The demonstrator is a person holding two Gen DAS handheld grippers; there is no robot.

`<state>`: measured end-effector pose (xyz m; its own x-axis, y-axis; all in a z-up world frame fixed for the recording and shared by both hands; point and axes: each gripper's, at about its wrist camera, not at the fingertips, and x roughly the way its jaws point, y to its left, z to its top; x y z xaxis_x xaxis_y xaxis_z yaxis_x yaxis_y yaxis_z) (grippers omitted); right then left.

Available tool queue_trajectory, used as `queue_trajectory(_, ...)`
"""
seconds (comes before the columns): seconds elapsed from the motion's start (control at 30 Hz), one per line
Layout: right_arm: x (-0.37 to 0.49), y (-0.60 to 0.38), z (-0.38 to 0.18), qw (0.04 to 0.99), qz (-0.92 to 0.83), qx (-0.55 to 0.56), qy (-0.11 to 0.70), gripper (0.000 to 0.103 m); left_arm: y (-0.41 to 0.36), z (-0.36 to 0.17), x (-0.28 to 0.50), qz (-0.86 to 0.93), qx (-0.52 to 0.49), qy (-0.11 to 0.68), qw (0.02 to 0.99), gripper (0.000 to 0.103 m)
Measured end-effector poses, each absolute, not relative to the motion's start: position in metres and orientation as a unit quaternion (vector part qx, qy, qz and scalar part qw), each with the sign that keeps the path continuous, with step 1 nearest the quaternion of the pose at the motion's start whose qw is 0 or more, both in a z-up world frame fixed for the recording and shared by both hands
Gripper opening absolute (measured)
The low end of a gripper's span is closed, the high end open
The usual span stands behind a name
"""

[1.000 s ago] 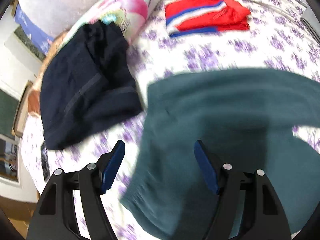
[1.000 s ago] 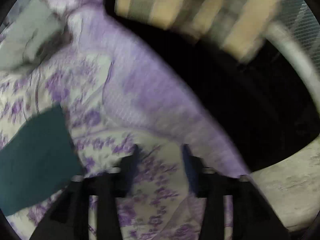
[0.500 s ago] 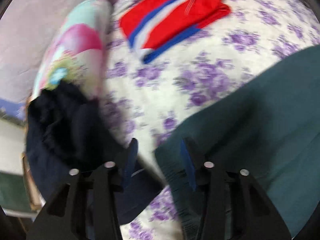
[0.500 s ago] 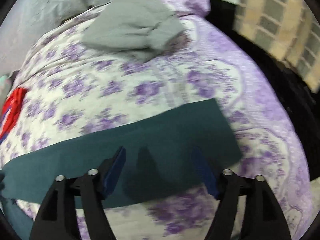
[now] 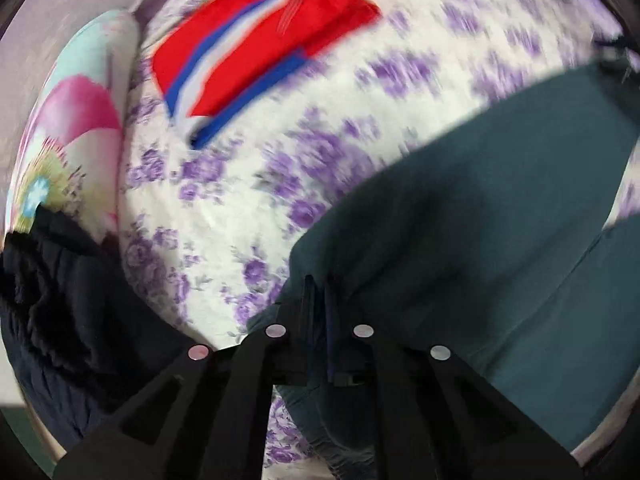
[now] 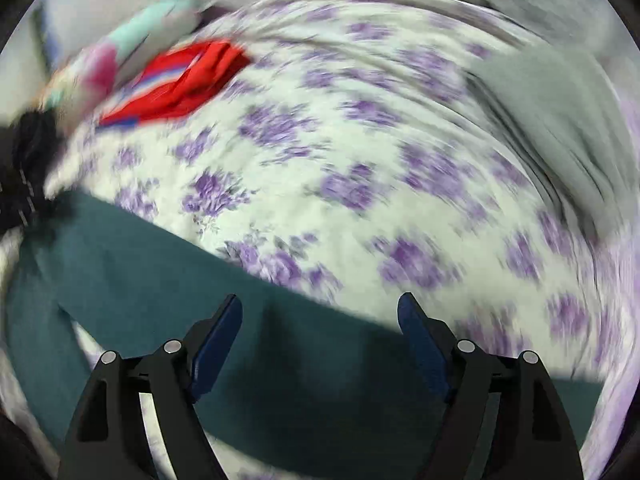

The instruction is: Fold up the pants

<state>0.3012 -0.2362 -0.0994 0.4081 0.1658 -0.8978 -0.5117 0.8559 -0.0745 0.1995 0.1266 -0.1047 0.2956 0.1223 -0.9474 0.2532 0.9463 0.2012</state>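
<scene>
Dark teal pants (image 5: 472,240) lie spread on a bed with a white sheet printed with purple flowers (image 5: 240,184). My left gripper (image 5: 318,292) is shut on the corner of the teal pants at their near left end. In the right wrist view the same pants (image 6: 160,264) stretch across the lower part of the frame. My right gripper (image 6: 320,320) is open and hovers over the far edge of the pants, with nothing between its blue pads (image 6: 218,340).
Folded red, white and blue shorts (image 5: 256,52) lie further back on the bed. A dark navy garment (image 5: 68,320) lies at the left beside a flowered pillow (image 5: 68,136). A grey garment (image 6: 560,112) lies at the right of the bed.
My left gripper has closed from open onto the corner of the teal pants. My right gripper has swung from the bed's edge round over the pants and stays open.
</scene>
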Motion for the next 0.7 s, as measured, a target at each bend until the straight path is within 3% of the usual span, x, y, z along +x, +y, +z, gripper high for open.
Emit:
queue_trajectory(0.13, 0.316, -0.222, -0.122, 0.776, 0.256, -0.209, 0.537, 0.026, 0.131, -0.105, 0.202, -0.038, 0.142, 0.593, 0.792, 0.003)
queue_trajectory(0.17, 0.319, -0.223, -0.118, 0.771, 0.267, -0.203, 0.541, 0.004, 0.132, -0.106, 0.202, -0.037, 0.142, 0.592, 0.793, 0.003)
queue_trajectory(0.2, 0.322, -0.226, -0.111, 0.771, 0.273, -0.19, 0.543, 0.003, 0.131, -0.103, 0.202, -0.033, 0.135, 0.589, 0.796, 0.003)
queue_trajectory(0.37, 0.351, -0.246, -0.072, 0.822, 0.251, -0.109, 0.499, 0.004, 0.141, -0.079, 0.211, 0.001, 0.088, 0.562, 0.822, 0.003)
queue_trajectory(0.43, 0.362, -0.247, -0.083, 0.829, 0.226, -0.089, 0.504, 0.01, 0.14, -0.084, 0.22, 0.017, 0.085, 0.569, 0.818, 0.003)
queue_trajectory(0.47, 0.368, -0.245, -0.094, 0.827, 0.201, -0.098, 0.515, 0.04, 0.14, -0.092, 0.224, 0.028, 0.092, 0.578, 0.811, 0.003)
queue_trajectory(0.5, 0.371, -0.245, -0.105, 0.825, 0.175, -0.109, 0.527, 0.059, 0.138, -0.099, 0.226, 0.035, 0.094, 0.586, 0.804, 0.006)
queue_trajectory(0.63, 0.356, -0.287, -0.088, 0.853, 0.127, -0.063, 0.502, 0.058, 0.137, -0.099, 0.224, 0.072, 0.114, 0.584, 0.801, 0.021)
queue_trajectory(0.7, 0.336, -0.339, -0.066, 0.875, 0.084, -0.009, 0.476, 0.061, 0.135, -0.083, 0.214, 0.085, 0.126, 0.558, 0.816, 0.035)
